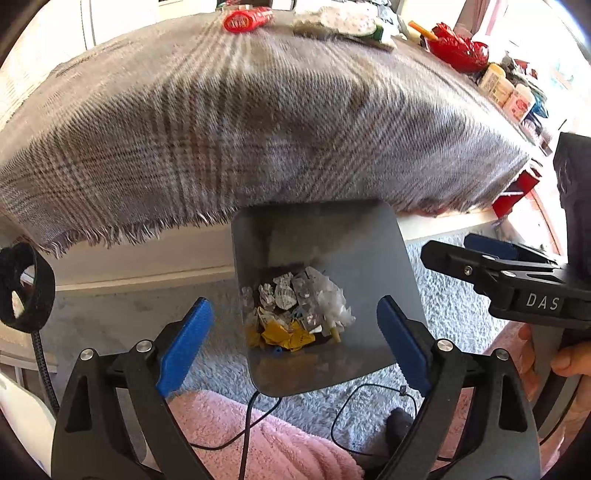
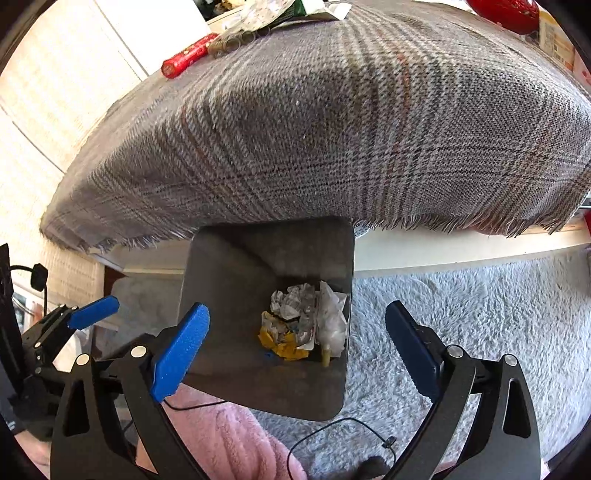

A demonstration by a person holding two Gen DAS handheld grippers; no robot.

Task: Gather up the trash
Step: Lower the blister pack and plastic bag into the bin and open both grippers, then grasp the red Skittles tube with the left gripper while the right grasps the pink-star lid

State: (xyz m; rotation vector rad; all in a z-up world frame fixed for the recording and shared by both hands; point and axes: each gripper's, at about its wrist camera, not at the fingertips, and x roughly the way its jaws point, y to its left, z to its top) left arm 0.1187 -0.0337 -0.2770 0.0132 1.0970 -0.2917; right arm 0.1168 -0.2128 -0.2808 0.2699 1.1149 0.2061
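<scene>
**Empty grippers over the bin, leftovers far across the table**

Left wrist view: the left gripper (image 1: 295, 343) hangs spread wide and empty above the grey bin (image 1: 391, 258), where crumpled trash (image 1: 295, 310) already lies at the bottom. The right gripper (image 1: 443, 251) sits beside it; I cannot tell its opening here.

Right wrist view: the right gripper (image 2: 299, 343) is also agape, holding nothing. A red wrapper (image 2: 188, 55) remains at the far edge of the plaid cloth (image 2: 332, 129); a reach there could snag the fringe and drag the cloth.

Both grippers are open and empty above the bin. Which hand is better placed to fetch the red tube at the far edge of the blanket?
Probably the left. The left gripper sits on the side where the red tube lies, nearly straight ahead. For the right gripper the tube lies far to its left, so it would cross over the bin.
</scene>
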